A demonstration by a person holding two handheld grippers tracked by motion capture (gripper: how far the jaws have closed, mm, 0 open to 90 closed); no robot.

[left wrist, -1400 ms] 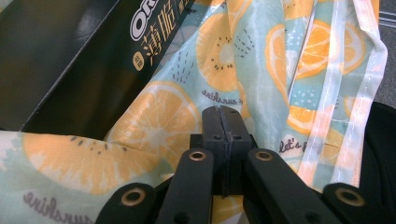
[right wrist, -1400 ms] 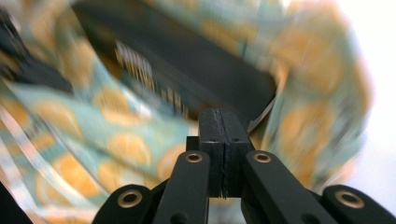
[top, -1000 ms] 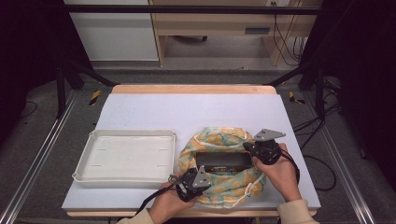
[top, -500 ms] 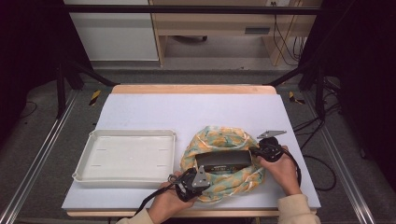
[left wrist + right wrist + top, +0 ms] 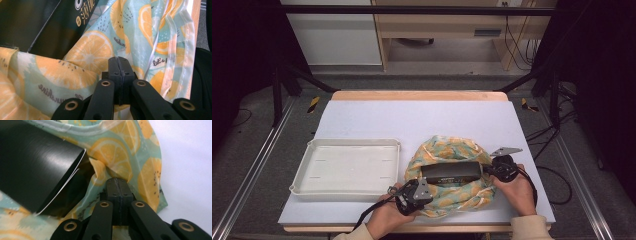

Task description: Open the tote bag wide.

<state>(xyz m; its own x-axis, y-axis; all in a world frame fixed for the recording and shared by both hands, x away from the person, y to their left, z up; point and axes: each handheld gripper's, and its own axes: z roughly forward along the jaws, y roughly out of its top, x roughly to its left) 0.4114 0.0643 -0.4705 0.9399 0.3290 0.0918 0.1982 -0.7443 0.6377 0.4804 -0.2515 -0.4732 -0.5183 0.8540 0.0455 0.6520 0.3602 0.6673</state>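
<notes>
A lemon-print fabric bag (image 5: 447, 149) lies on the table's near right with a long black box (image 5: 449, 171) across its mouth. My left gripper (image 5: 417, 189) is at the bag's near left rim. My right gripper (image 5: 494, 170) is at its right rim, beside the box's end. In the left gripper view the jaws of the left gripper (image 5: 120, 60) are pressed together over the bag's cloth (image 5: 90, 52), and the box (image 5: 30, 22) lies beyond. In the right gripper view the right gripper (image 5: 119, 181) is shut at a fold of the bag (image 5: 147, 177) next to the box (image 5: 32, 162).
An empty white tray (image 5: 344, 142) sits on the table's left, close to the bag and the left hand. The pale table top (image 5: 437, 117) stretches bare behind the bag. Cables trail from both grippers toward the near edge.
My right gripper has sunk toward the table, and the bag's right rim has come down with it. The left gripper has stayed put.
</notes>
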